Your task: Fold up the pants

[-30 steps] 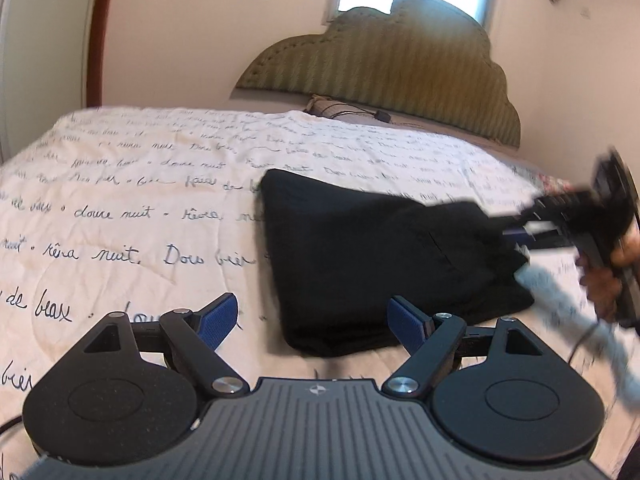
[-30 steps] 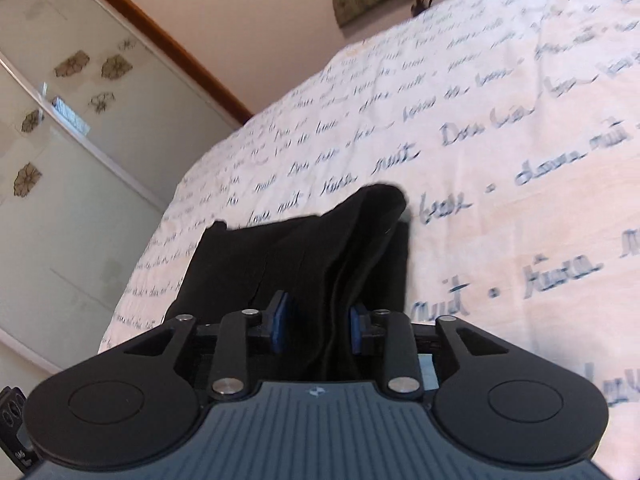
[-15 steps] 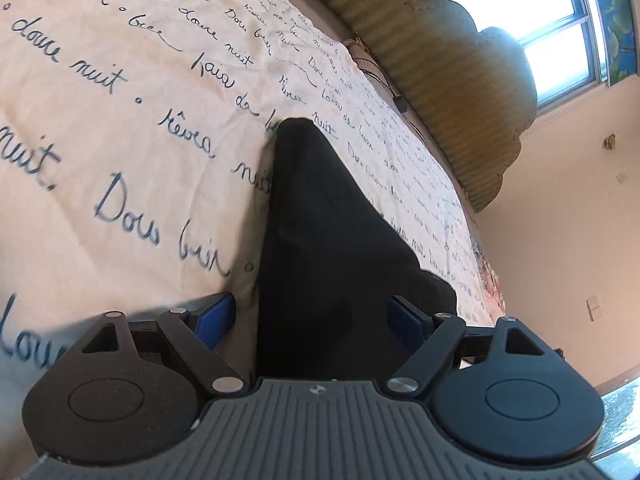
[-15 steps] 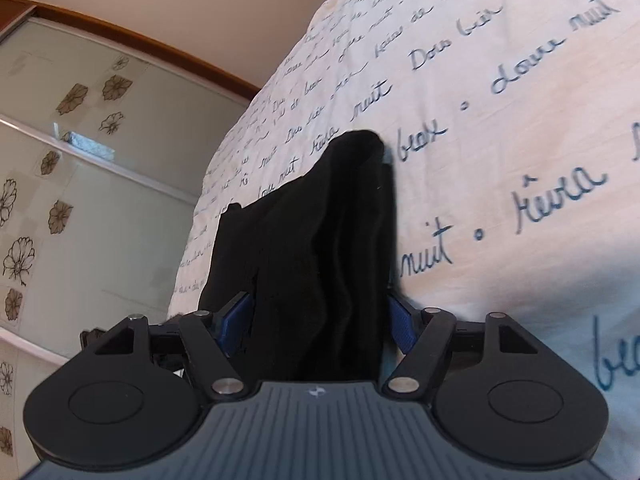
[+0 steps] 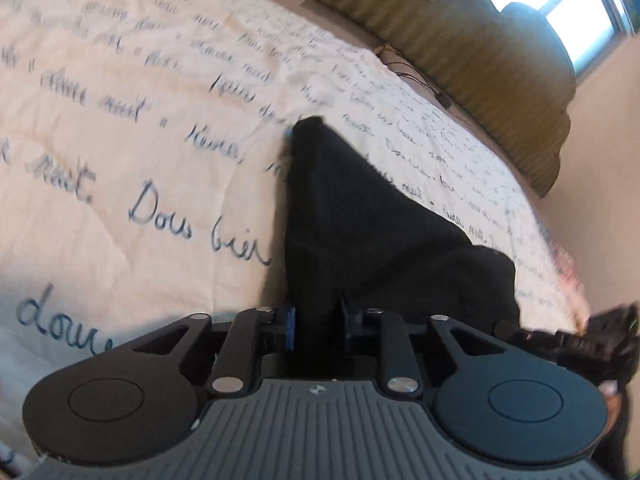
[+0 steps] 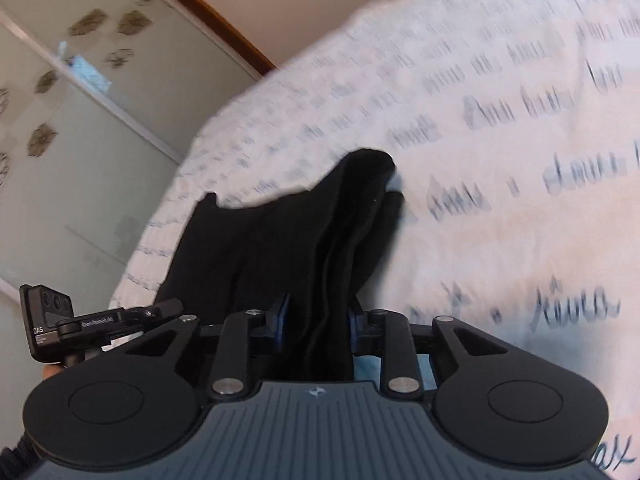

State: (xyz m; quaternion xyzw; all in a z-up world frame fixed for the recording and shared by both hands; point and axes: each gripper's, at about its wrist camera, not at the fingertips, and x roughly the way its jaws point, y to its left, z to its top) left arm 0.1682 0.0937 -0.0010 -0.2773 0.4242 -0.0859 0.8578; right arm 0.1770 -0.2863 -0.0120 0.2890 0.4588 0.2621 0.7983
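Pinching pants (image 5: 360, 216), both tongs downtilted.

The left gripper (image 5: 316, 326), black with blue-padded fingers (image 5: 289, 327), is gripping the near edge of the folded black fabric pants (image 5: 360, 224); its jaws have just been closing, with the cloth between them. The pants are lying on a cream quilted bedspread (image 5: 140, 128) printed with blue cursive script, tapering to a far corner. Beyond is standing an olive padded scalloped headboard (image 5: 472, 68). At the right edge, the other black gripper (image 5: 600, 340) is reaching in.
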